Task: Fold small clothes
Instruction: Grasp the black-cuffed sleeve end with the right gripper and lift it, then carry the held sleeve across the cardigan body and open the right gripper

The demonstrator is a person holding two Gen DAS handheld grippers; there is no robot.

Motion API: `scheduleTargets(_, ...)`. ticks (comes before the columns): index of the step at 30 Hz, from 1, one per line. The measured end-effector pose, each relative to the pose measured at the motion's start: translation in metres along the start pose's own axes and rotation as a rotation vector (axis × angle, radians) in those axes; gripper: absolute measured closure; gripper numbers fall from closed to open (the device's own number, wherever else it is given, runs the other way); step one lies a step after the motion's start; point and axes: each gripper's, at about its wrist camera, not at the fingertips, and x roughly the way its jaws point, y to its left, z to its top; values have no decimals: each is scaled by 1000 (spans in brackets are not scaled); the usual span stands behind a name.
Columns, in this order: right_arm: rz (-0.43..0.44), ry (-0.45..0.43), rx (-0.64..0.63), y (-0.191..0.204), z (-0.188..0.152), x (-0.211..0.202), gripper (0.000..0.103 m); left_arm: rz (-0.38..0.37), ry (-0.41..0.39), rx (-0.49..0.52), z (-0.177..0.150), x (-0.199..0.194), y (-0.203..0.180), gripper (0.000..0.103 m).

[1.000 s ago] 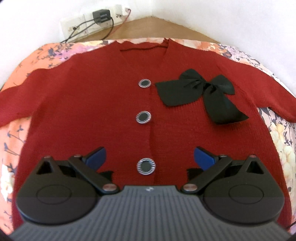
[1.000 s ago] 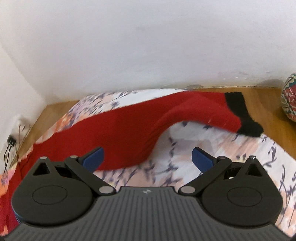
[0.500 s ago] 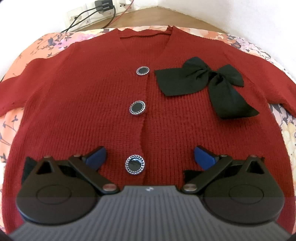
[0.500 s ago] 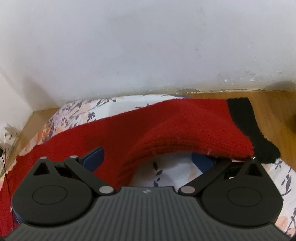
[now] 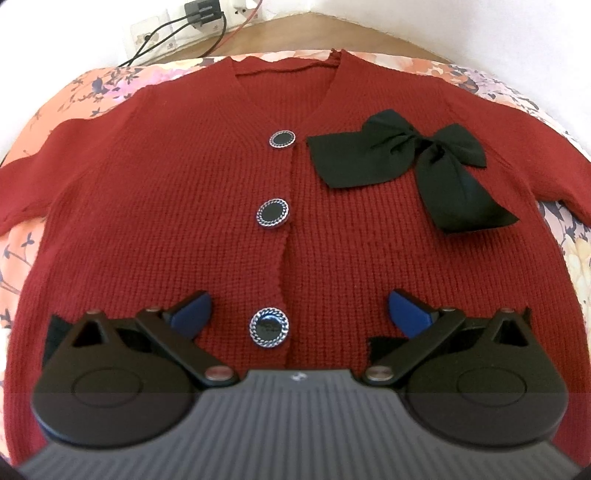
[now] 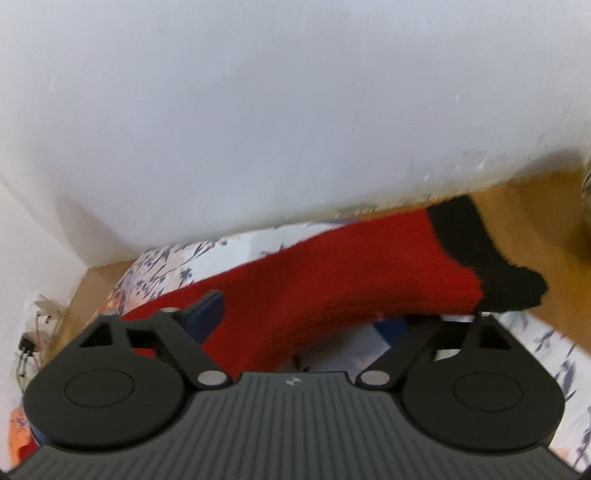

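Observation:
A dark red knitted cardigan [image 5: 184, 206] lies flat, front up, on a floral cloth [image 5: 74, 88]. It has three round buttons and a black bow [image 5: 413, 162] on its chest. My left gripper [image 5: 299, 314] hovers open over the lower hem, and the lowest button [image 5: 269, 328] sits between its blue pads. In the right wrist view the cardigan's sleeve [image 6: 332, 280], ending in a black cuff [image 6: 476, 251], arches between the fingers of my right gripper [image 6: 306, 321]. That gripper is open. The sleeve covers most of its right fingertip.
A wall socket with plugged cables [image 5: 199, 14] sits behind the collar, above a strip of wooden floor [image 5: 295, 33]. A white wall [image 6: 258, 110] rises just past the sleeve. Wooden floor [image 6: 535, 221] also shows beyond the cuff.
My left gripper has moved forward over the cardigan's hem. My right gripper has advanced onto the sleeve, which now lies between its fingers, and the view has tilted.

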Motion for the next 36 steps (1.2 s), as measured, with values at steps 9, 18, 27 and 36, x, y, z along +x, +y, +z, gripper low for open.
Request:
scheduleTargets(9,51,-62,-50,18,3,-23,91,-33,-18,54,0,-2,3,0)
scheduleTargets(18,184,-104,-87,73,2,-58,92,-81,-60,110,7,-22,13,0)
scheduleTargets(27,287,-87,-128,132,-18,-76,92,-86,-107,95,15,-35,43,0)
scheduleTargets(36,360,-68,-170,192,-37,-78,92,-71,-131,56,22,-41,83,0)
